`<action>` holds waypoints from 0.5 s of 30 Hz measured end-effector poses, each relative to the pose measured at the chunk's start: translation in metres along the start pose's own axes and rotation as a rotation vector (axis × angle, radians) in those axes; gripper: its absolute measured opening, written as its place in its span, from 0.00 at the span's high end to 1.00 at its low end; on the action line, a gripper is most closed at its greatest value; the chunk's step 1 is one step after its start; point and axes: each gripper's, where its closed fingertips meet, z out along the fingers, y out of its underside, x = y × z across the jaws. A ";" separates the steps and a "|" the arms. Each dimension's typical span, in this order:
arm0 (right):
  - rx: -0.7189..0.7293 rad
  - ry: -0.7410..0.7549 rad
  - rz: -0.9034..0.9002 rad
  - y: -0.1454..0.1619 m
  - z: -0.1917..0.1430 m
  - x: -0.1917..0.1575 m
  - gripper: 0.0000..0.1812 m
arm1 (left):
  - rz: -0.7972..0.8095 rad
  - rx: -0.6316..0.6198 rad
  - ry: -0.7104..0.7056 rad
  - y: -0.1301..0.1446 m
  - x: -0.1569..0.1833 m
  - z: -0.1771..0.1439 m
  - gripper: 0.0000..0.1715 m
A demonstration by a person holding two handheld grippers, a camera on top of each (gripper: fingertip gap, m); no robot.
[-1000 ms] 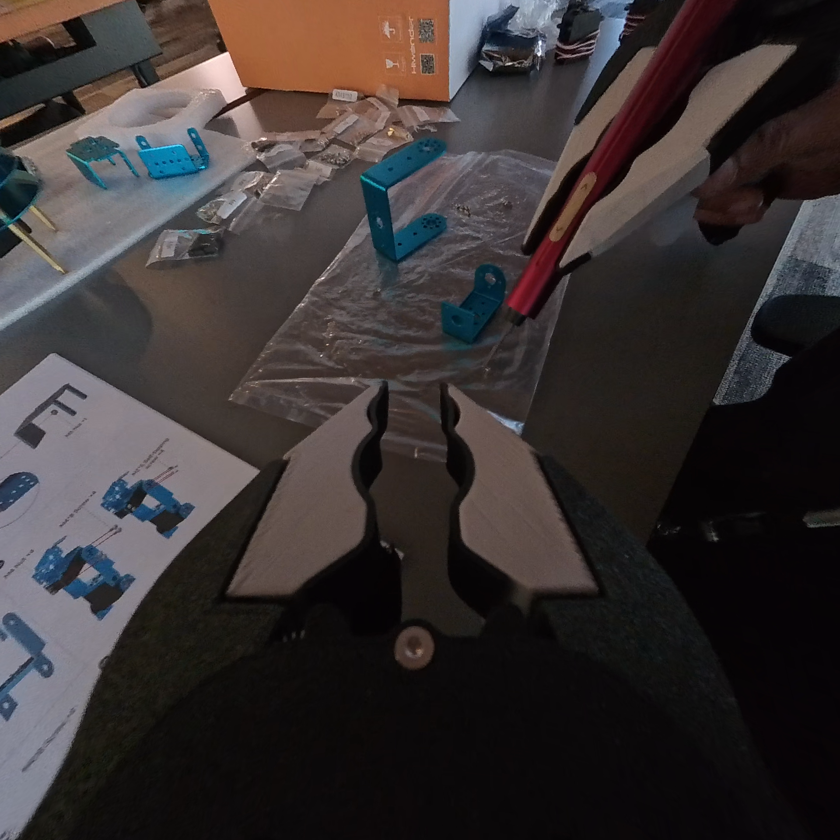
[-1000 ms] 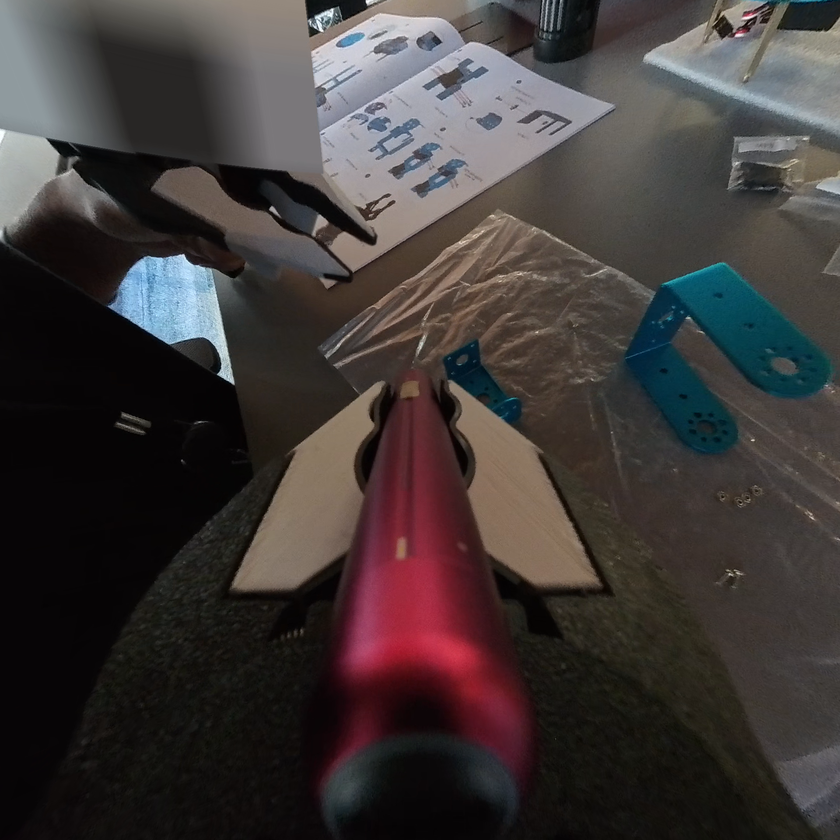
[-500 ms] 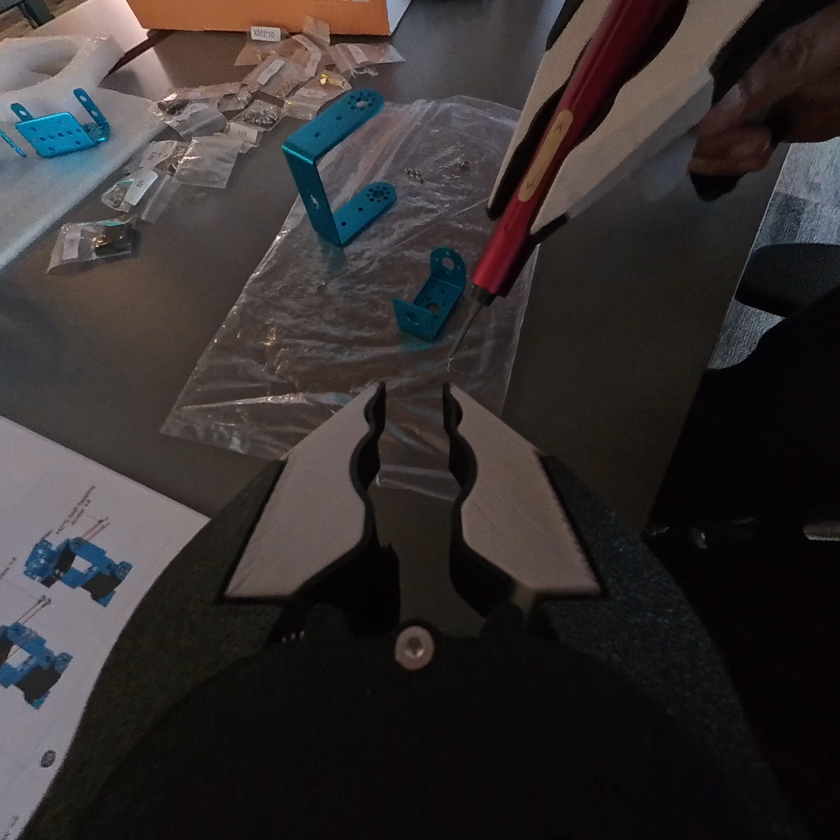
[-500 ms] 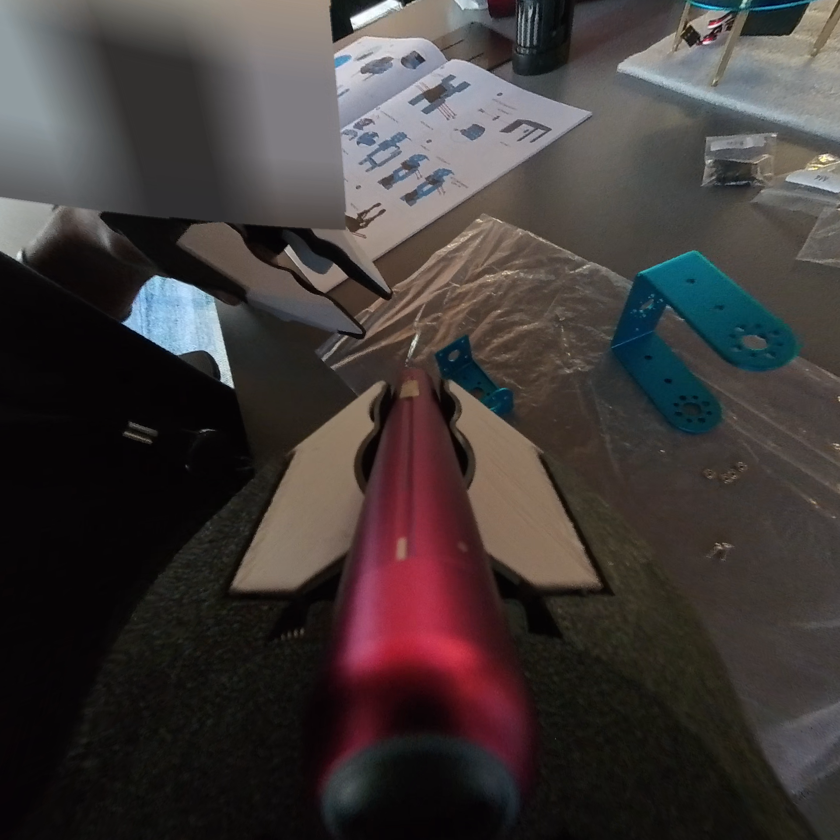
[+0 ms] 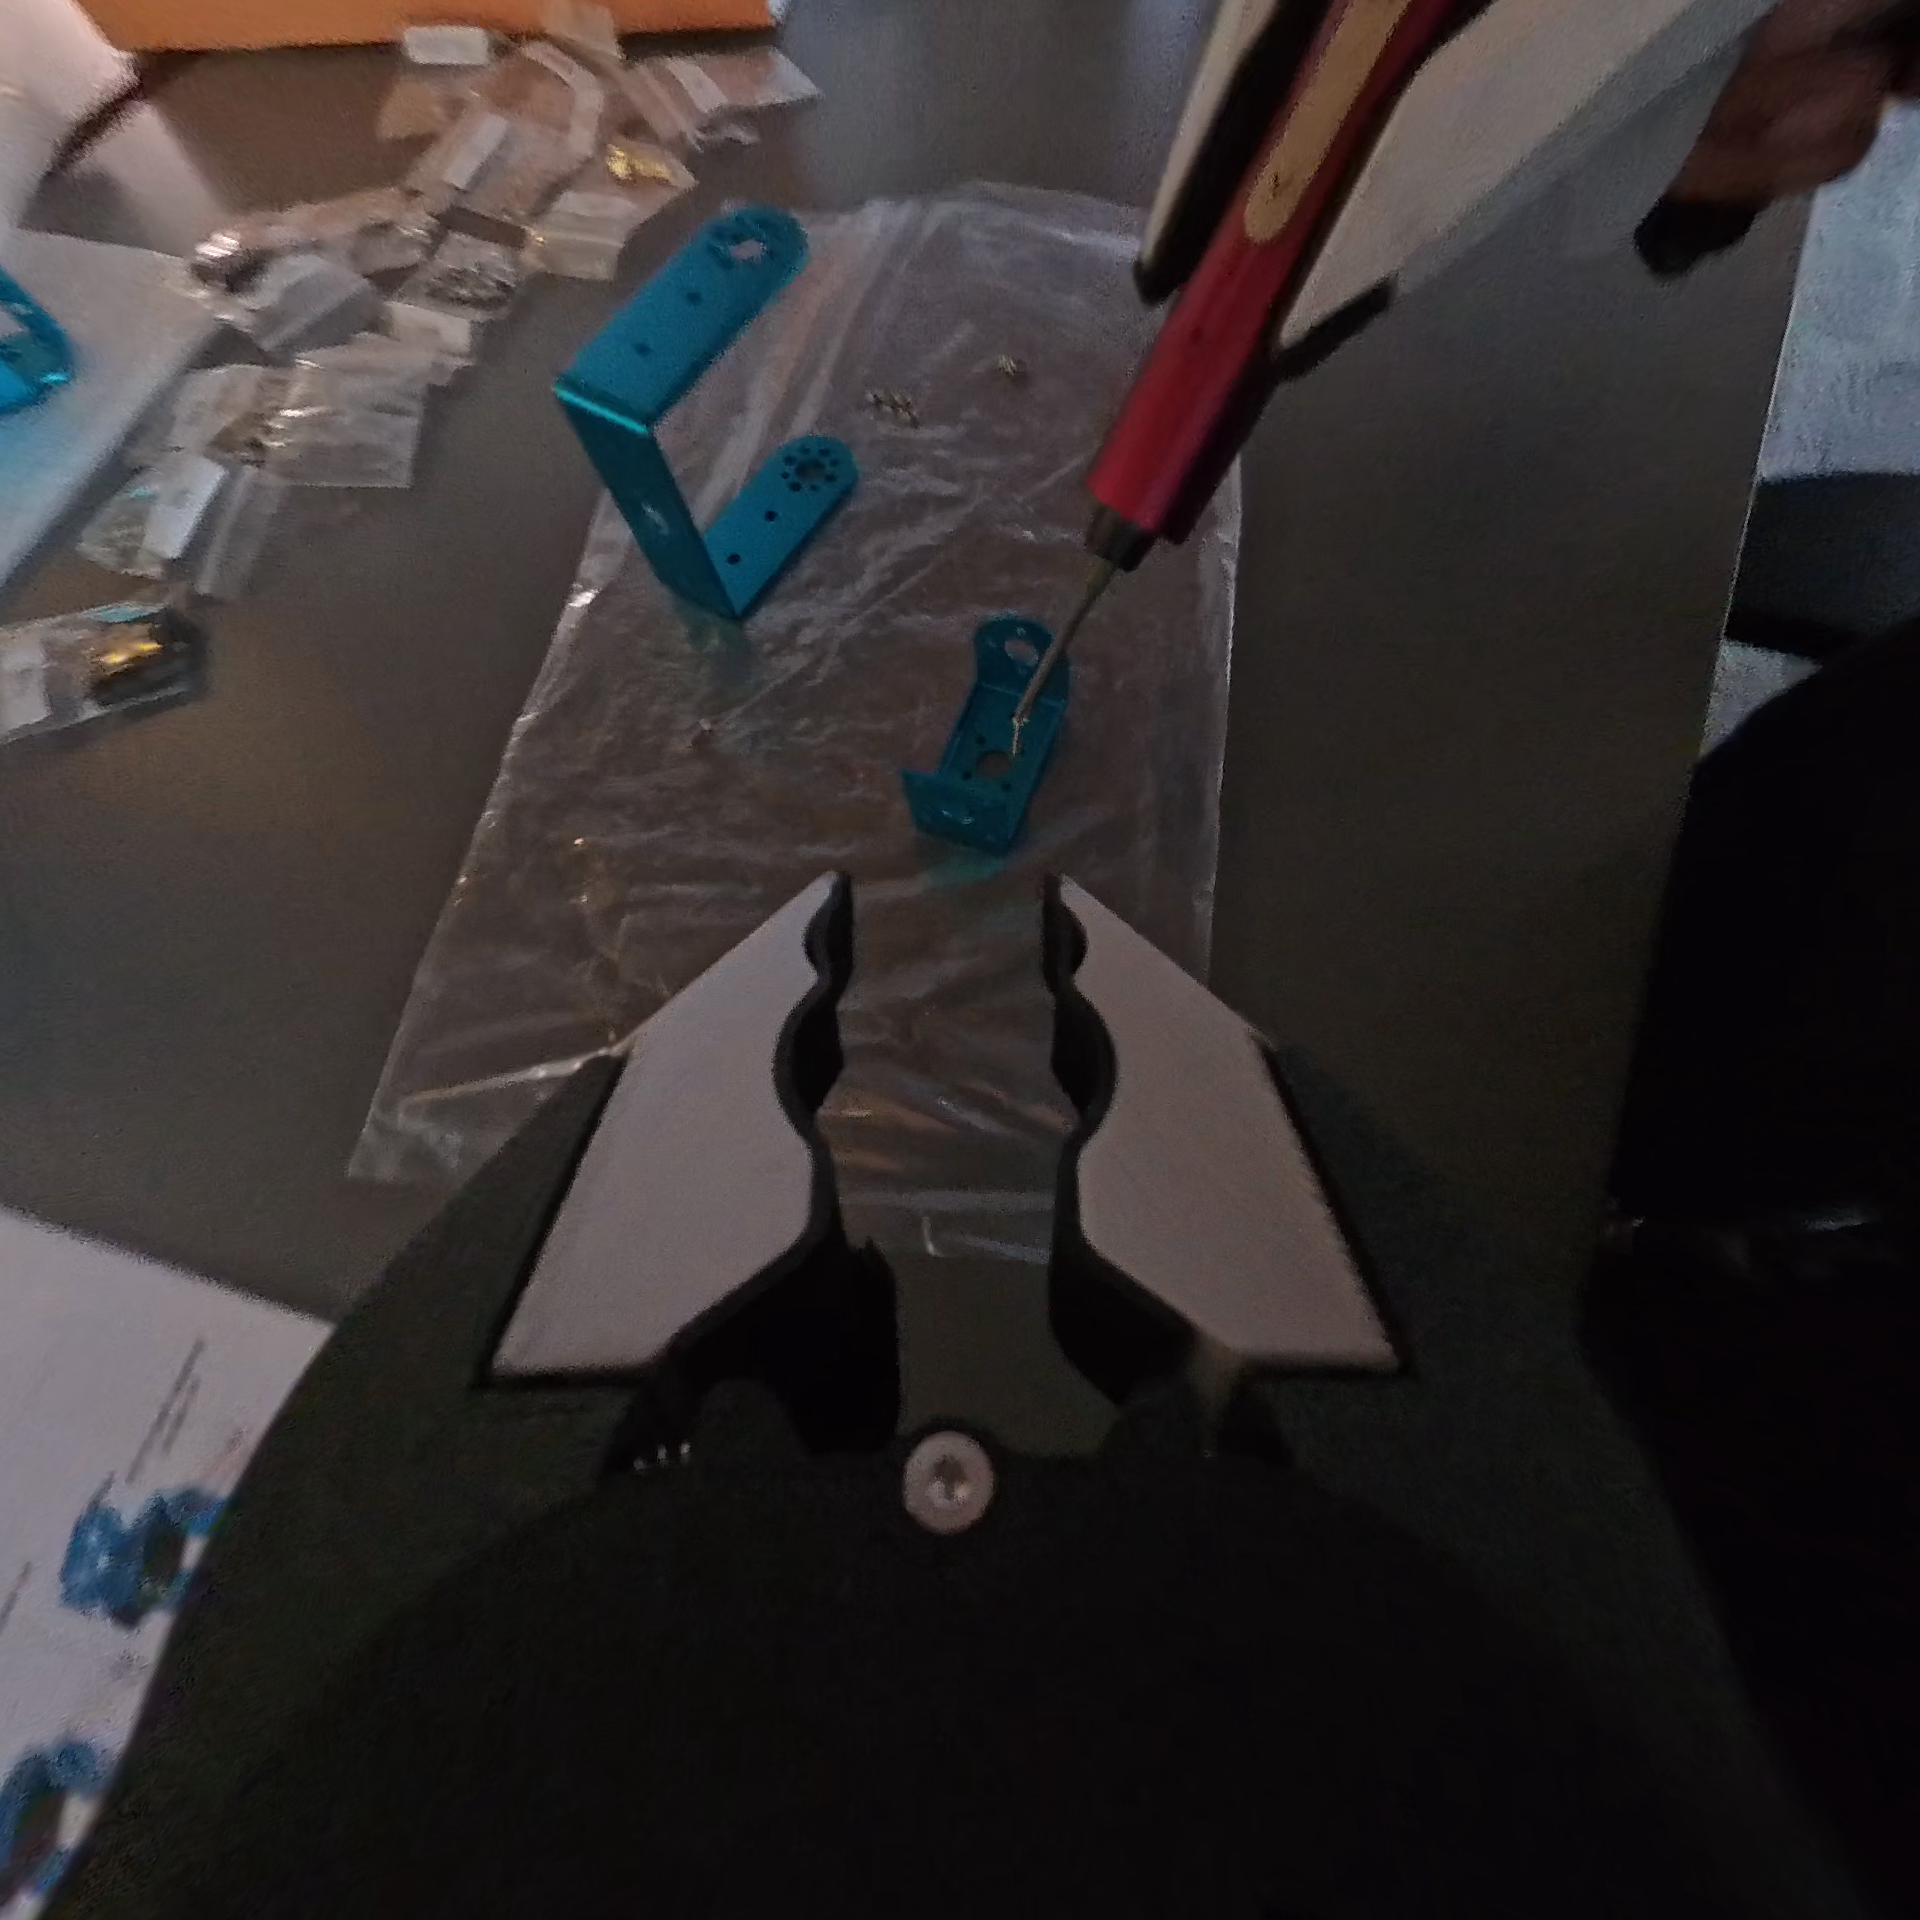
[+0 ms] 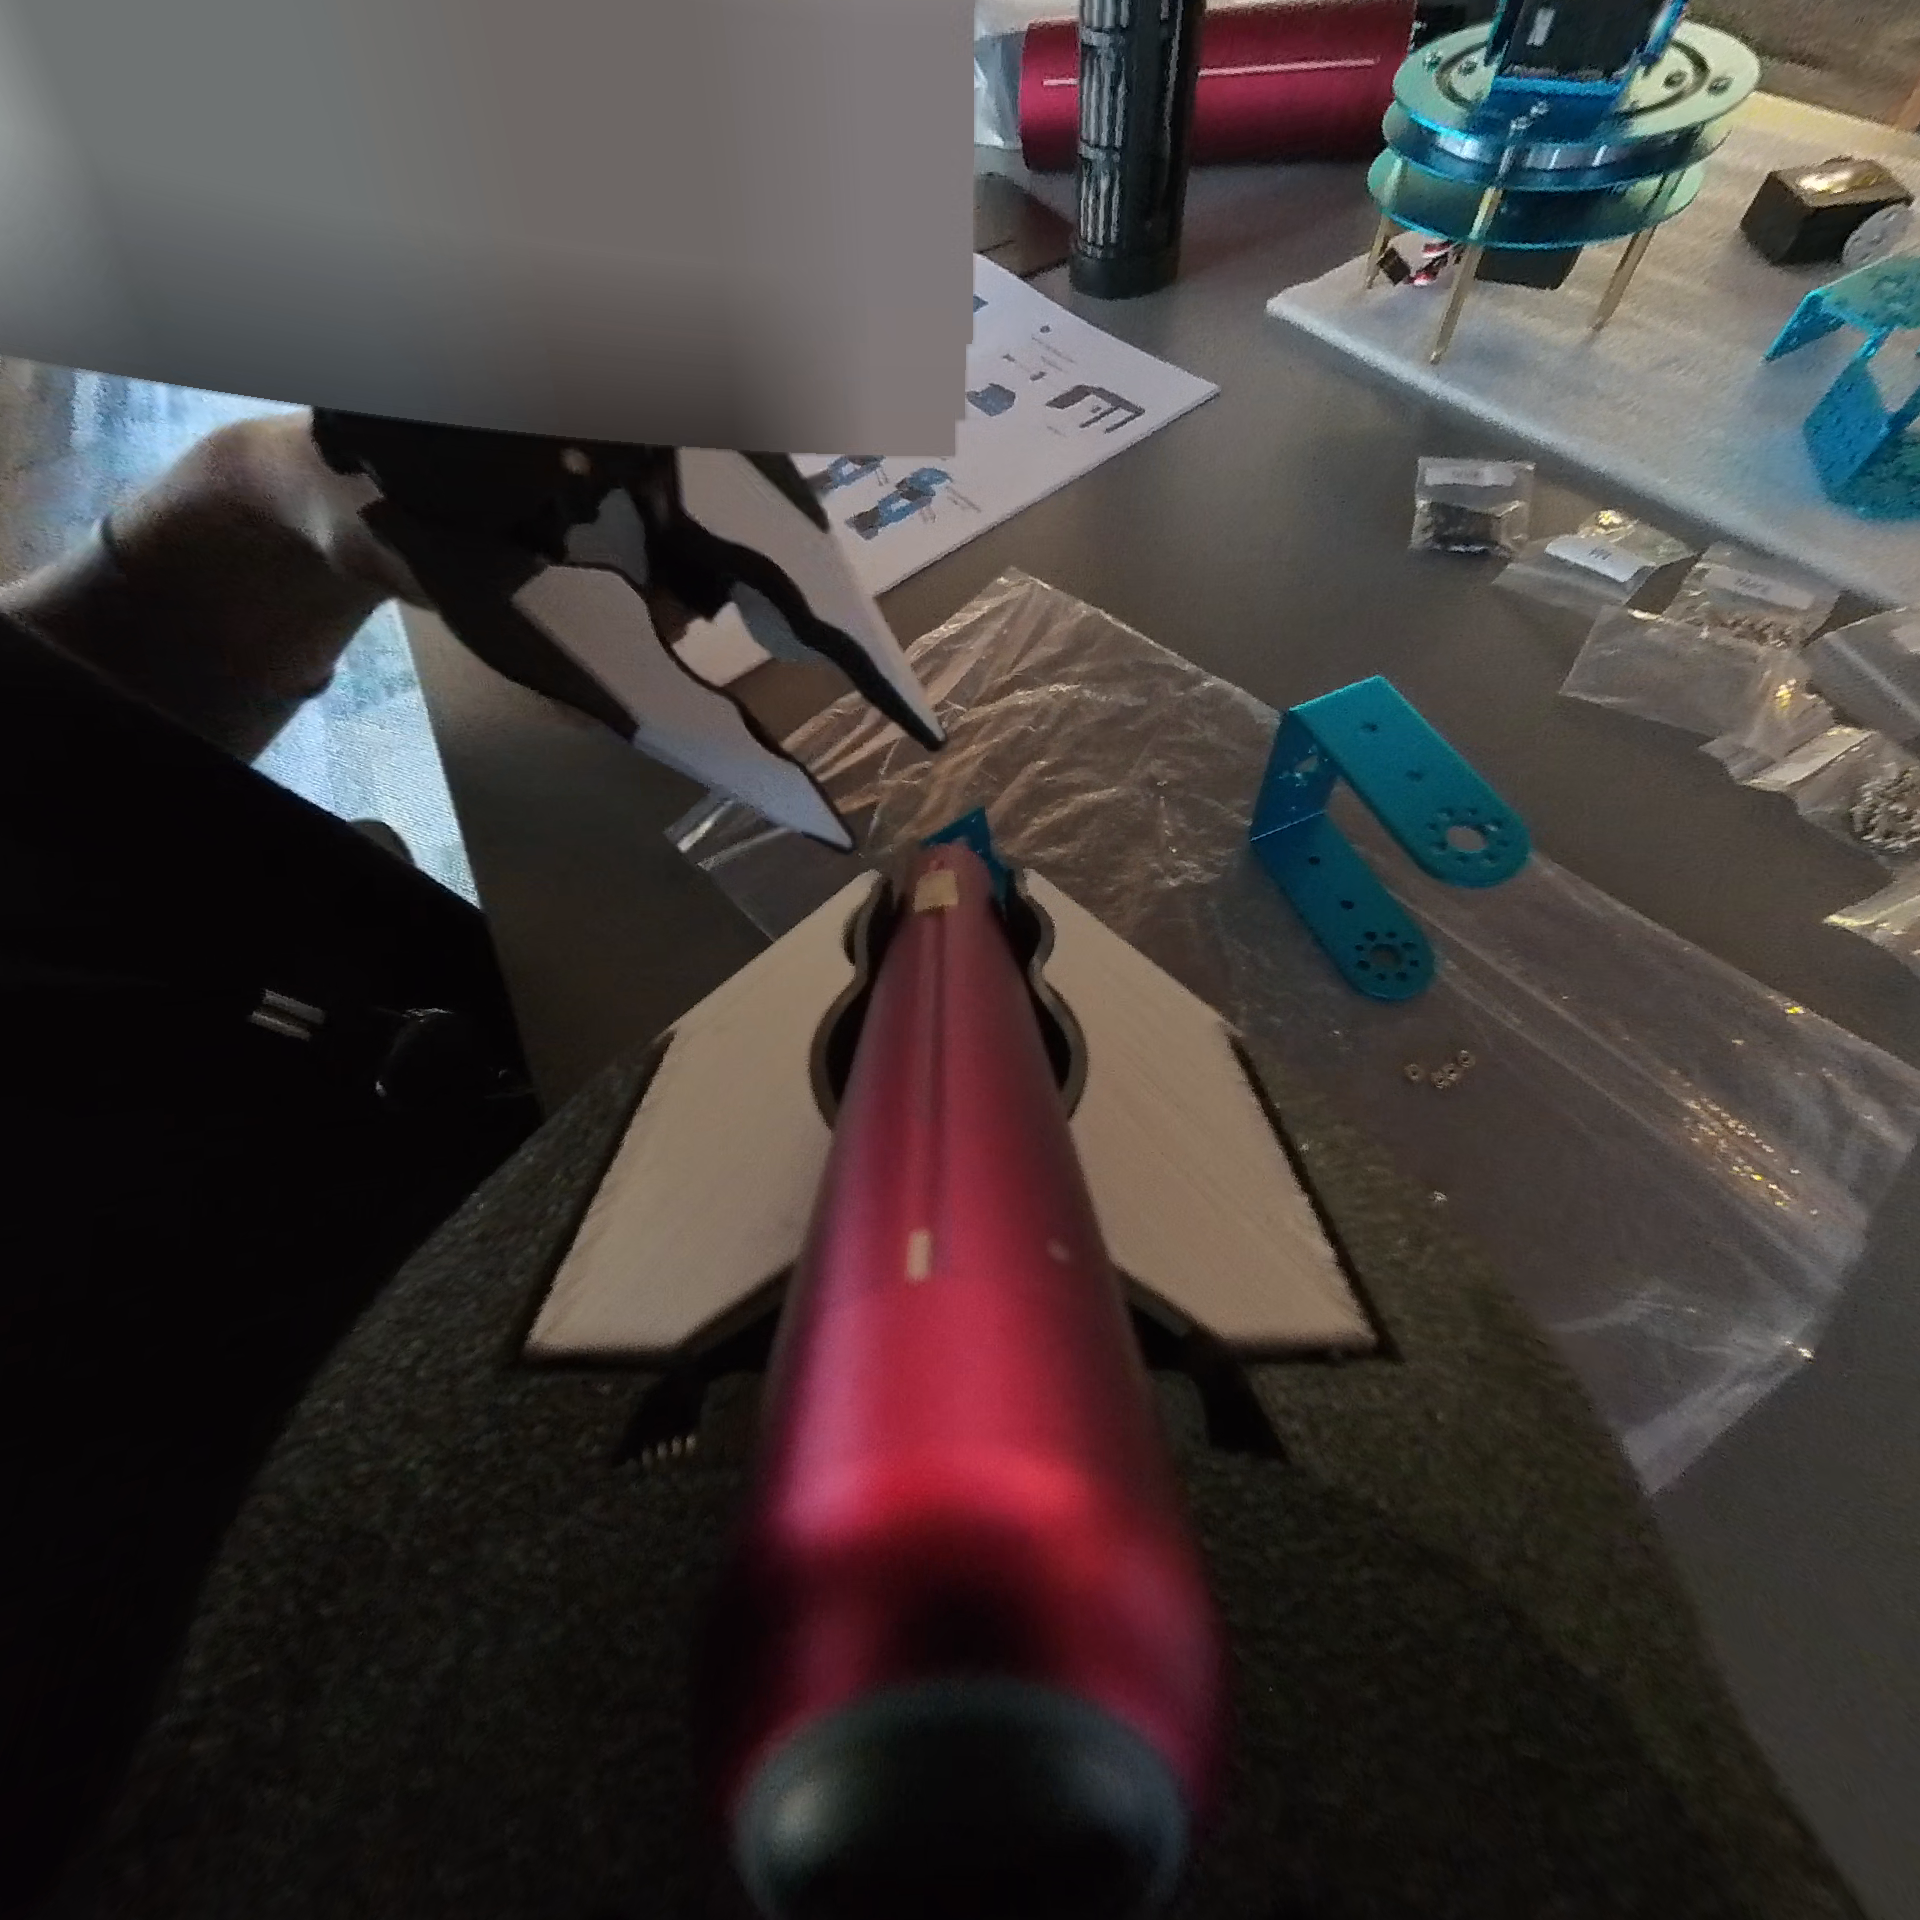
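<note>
Left wrist view: the left gripper (image 5: 948, 914) hangs empty, jaws apart, over the near end of a clear plastic bag (image 5: 644, 935) spread on the dark table (image 5: 260, 831). Just beyond its tips sits a small blue servo bracket (image 5: 987, 764). From the upper right comes the right gripper (image 5: 1262, 223), clamped around a red precision screwdriver (image 5: 1195, 364), whose thin bit is right at the bracket's inner face; whether it truly seats in a hole is too fine to tell. Farther off stands a large blue U-bracket (image 5: 707, 436), with a few loose screws (image 5: 894, 405) on the plastic past it. Small hardware packets (image 5: 312, 343) lie scattered to the left, and an instruction sheet (image 5: 94, 1403) shows at the lower left.

Right wrist view: the screwdriver's barrel runs straight out between the right gripper's fingers and hides most of the small bracket; only a blue corner peeks past the tip. The left gripper is open, its points just beside that bracket, touching nothing. Right of it stand the U-bracket and screws. At the back, on a white foam pad (image 6: 1621, 395), there's a round blue layered assembly (image 6: 1558, 114) on brass legs.

The two brackets stand apart and unjoined.
</note>
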 end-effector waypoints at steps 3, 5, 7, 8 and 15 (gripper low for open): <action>-0.009 0.034 -0.036 0.001 0.000 0.001 0.87 | 0.095 -0.051 0.051 0.002 -0.003 0.014 0.74; -0.023 0.042 -0.046 0.003 0.001 -0.001 0.87 | 0.150 -0.080 0.096 0.001 -0.002 0.021 0.75; -0.029 0.065 -0.068 0.004 0.001 -0.001 0.87 | 0.192 -0.071 0.119 -0.003 -0.002 0.027 0.75; -0.035 0.073 -0.076 0.004 0.001 -0.002 0.87 | 0.207 -0.077 0.143 -0.003 0.000 0.029 0.76; -0.049 0.124 -0.157 0.007 0.004 -0.003 0.87 | 0.232 -0.048 0.183 -0.007 0.003 0.037 0.87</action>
